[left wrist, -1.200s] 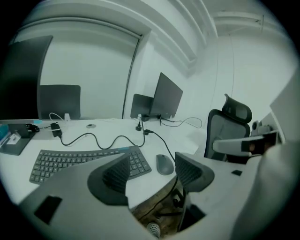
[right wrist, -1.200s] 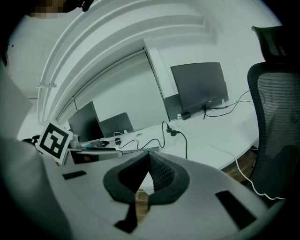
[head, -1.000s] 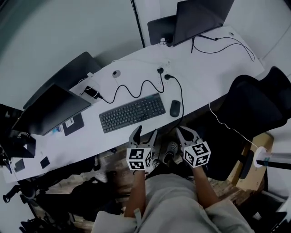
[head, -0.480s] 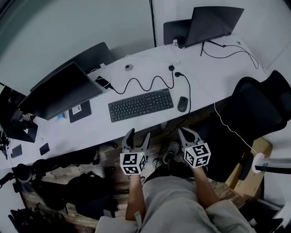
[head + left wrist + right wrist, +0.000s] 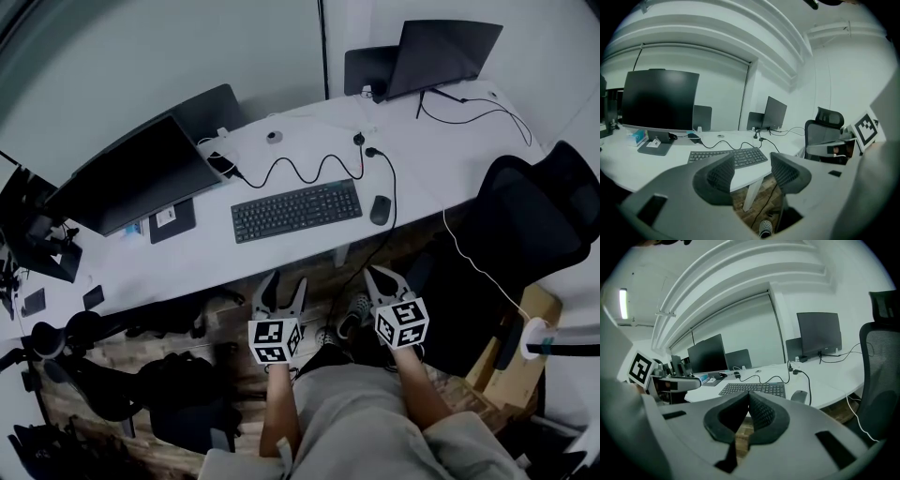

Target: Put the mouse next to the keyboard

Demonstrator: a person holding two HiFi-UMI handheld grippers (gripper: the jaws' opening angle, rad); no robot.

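Note:
A black mouse [image 5: 380, 209] lies on the white desk [image 5: 281, 253], just right of the black keyboard [image 5: 296, 210]; both also show as the mouse [image 5: 799, 395] and keyboard [image 5: 754, 389] in the right gripper view, and the keyboard [image 5: 729, 156] in the left gripper view. My left gripper [image 5: 281, 289] hovers off the desk's front edge, over the floor; its jaws are closing with nothing between them. My right gripper [image 5: 382, 280] is beside it, shut and empty, well short of the mouse.
A large monitor [image 5: 141, 178] stands at the desk's left, a second monitor [image 5: 441, 52] at the far right. A wavy black cable [image 5: 300, 169] runs behind the keyboard. A black office chair [image 5: 525, 225] is on the right. Bags and chair bases sit on the floor at lower left.
The view has shifted, so the desk sits higher and further right in the frame. Both grippers stay off the desk's front edge. The left jaws have narrowed slightly.

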